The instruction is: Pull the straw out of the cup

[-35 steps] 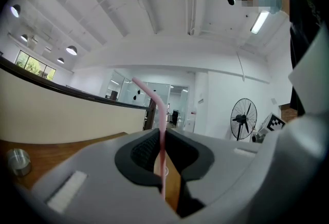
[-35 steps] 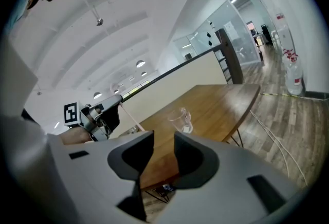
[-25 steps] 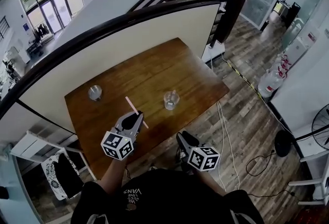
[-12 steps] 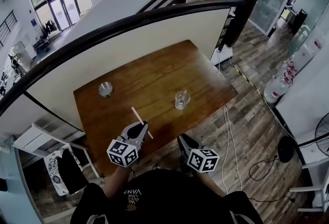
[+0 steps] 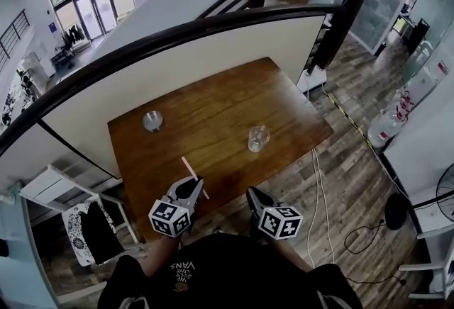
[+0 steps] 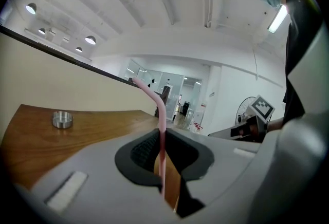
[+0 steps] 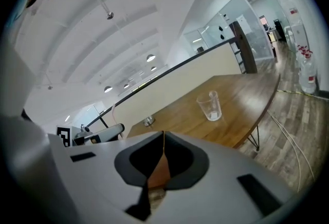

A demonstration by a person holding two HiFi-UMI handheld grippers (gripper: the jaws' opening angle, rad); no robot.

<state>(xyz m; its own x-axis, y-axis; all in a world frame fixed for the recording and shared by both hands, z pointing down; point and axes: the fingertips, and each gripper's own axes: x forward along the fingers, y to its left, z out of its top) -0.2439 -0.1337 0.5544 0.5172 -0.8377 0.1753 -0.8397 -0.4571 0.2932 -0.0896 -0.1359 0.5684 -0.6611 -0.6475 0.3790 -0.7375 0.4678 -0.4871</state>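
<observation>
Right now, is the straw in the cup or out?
Out. The left gripper is shut on the straw, well clear of the cup, which stands upright with no straw in it.

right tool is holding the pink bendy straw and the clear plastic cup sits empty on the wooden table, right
No: the left tool holds the pink bendy straw, as the left gripper view shows. The right tool has just closed its jaws on nothing. The clear plastic cup sits empty on the wooden table.
</observation>
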